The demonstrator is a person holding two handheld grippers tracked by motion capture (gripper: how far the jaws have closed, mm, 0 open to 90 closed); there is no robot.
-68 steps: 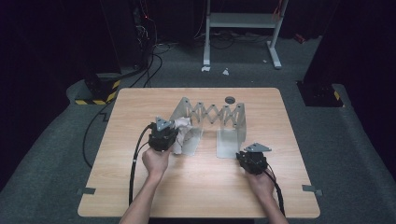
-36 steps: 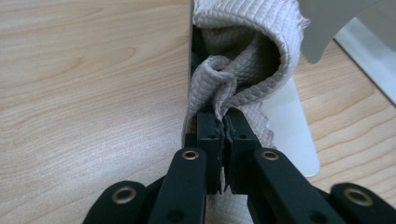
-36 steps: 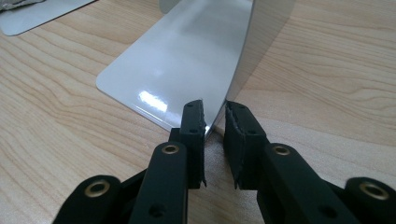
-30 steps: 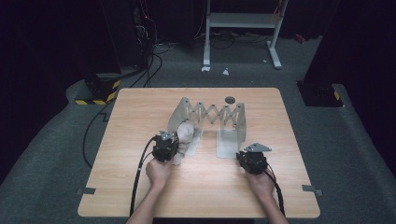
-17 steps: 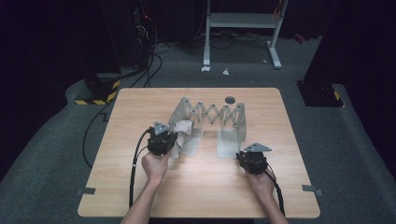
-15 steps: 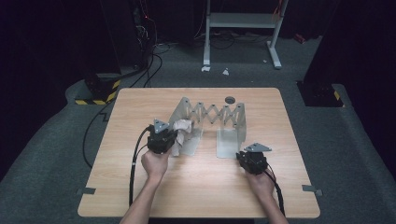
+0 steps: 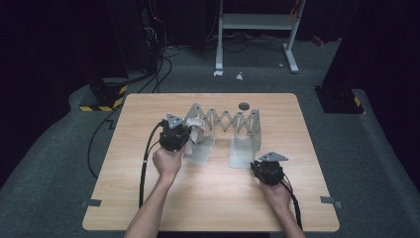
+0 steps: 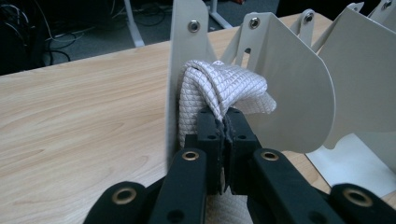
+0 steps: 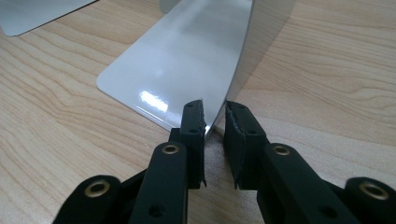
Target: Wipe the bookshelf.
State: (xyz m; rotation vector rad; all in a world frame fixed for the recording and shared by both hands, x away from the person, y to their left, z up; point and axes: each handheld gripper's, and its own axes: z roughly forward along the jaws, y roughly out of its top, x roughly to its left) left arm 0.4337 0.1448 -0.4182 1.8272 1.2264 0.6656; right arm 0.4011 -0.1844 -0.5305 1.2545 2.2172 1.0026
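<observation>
A white metal accordion rack (image 7: 233,121) stands mid-table with an upright plate at each end. My left gripper (image 7: 189,137) is shut on a white woven cloth (image 7: 197,129) at the rack's left end. In the left gripper view the cloth (image 8: 219,88) is bunched between two upright plates (image 8: 289,84), pinched in my left gripper (image 8: 225,128). My right gripper (image 7: 258,166) sits low at the right end plate (image 7: 246,144). In the right gripper view the right gripper (image 9: 215,112) has its jaws narrowly apart on either side of that plate's (image 9: 187,60) lower edge.
A small dark disc (image 7: 243,105) lies on the wooden table (image 7: 213,203) behind the rack. Black cables trail from both grippers toward the table's near edge. Dark floor, cables and a white stand surround the table.
My left gripper pulled back toward the person with the cloth, then moved forward again to the rack's left end. The right gripper stayed put.
</observation>
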